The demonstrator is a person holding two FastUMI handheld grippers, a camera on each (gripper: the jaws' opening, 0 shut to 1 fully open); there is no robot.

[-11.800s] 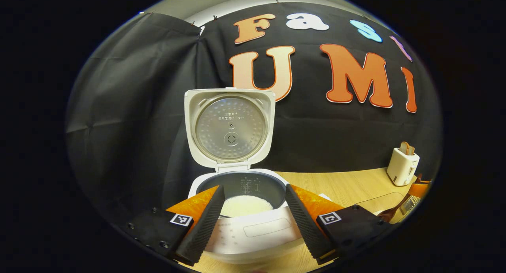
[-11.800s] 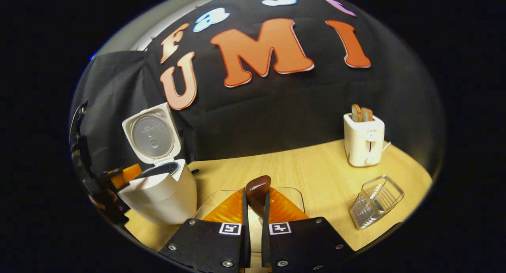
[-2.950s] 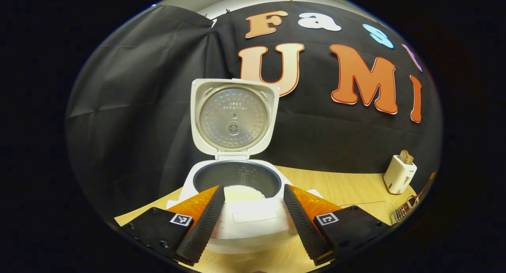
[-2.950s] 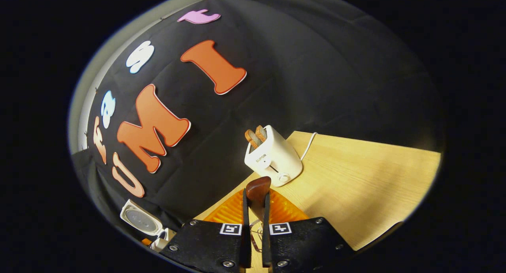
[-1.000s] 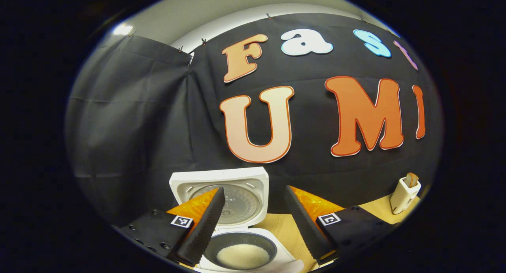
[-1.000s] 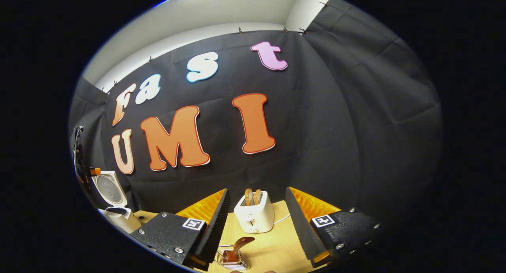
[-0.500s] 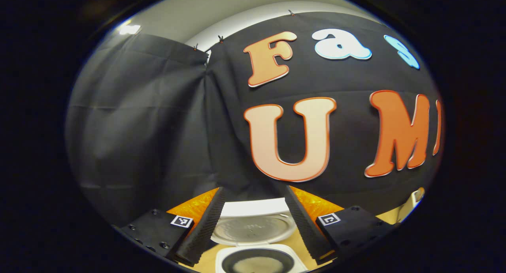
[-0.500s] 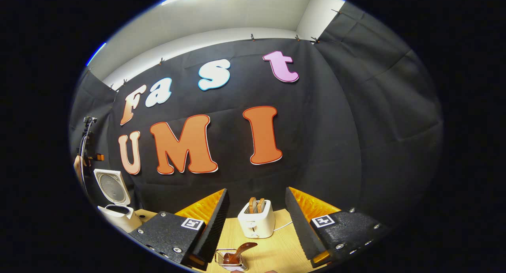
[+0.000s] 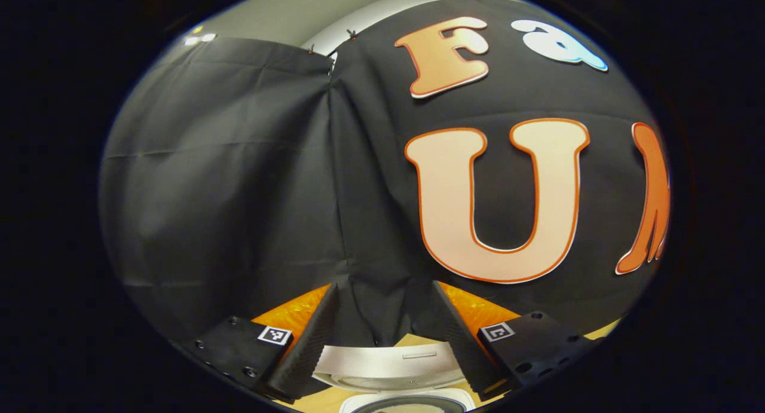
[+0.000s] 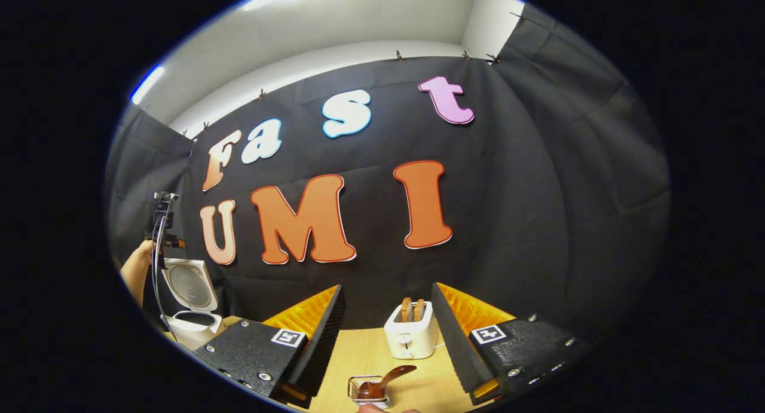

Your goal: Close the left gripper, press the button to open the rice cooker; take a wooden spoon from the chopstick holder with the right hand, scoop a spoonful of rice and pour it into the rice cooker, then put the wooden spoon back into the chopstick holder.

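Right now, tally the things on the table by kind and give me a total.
Rice cooker: 1
Toaster: 1
Holder: 1
Spoon: 1
Total: 4

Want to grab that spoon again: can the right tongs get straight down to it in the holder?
Probably yes: the right tongs are open, and the wooden spoon stands in the chopstick holder below the gap, unobstructed.
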